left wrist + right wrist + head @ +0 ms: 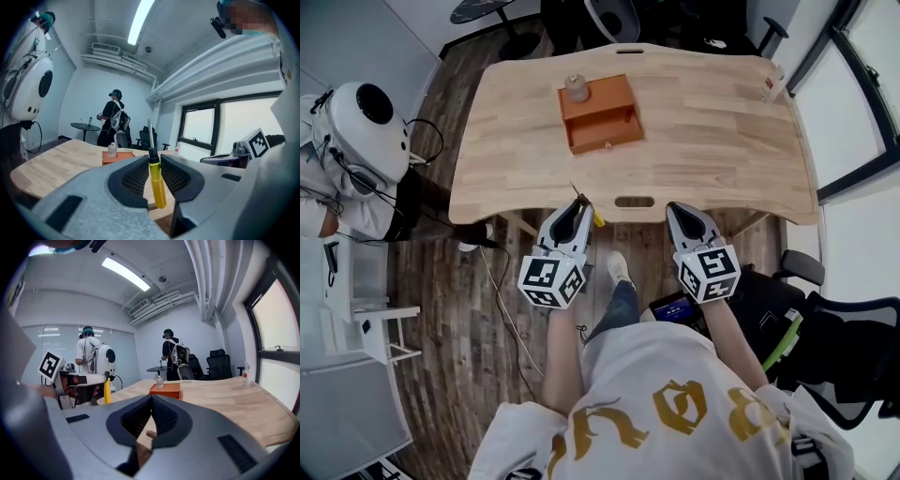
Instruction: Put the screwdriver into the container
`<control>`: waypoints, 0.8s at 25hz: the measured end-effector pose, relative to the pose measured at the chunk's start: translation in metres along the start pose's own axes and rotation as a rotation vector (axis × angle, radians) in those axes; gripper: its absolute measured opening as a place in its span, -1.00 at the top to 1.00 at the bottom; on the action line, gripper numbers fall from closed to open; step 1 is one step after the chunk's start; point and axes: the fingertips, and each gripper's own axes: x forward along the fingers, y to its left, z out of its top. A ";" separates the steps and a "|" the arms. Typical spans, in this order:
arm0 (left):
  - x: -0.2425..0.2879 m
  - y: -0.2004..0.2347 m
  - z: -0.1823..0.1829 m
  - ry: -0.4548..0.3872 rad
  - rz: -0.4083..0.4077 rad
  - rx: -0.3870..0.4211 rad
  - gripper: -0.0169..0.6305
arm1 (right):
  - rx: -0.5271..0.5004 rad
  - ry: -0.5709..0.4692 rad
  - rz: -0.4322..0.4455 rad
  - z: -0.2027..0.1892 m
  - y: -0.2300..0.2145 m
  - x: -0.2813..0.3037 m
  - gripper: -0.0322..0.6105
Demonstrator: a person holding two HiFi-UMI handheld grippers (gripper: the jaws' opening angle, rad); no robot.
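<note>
The left tongs (pixel 153 158) are clamped on the yellow-handled screwdriver with a thin steel shaft (pixel 158 185). It stands upright between the jaws, shaft above them and handle end below. The right tongs (pixel 151 401), just beside, are pressed together on nothing. The orange wooden box with an open drawer (pixel 600 117) sits well ahead of both tongs. The tool is probably light and stiff, but its smooth handle may slip, so holding it near the collar seems sensible
</note>
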 end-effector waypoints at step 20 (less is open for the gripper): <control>0.164 0.176 0.037 0.071 -0.064 -0.025 0.70 | 0.015 0.065 -0.057 0.044 -0.050 0.232 0.87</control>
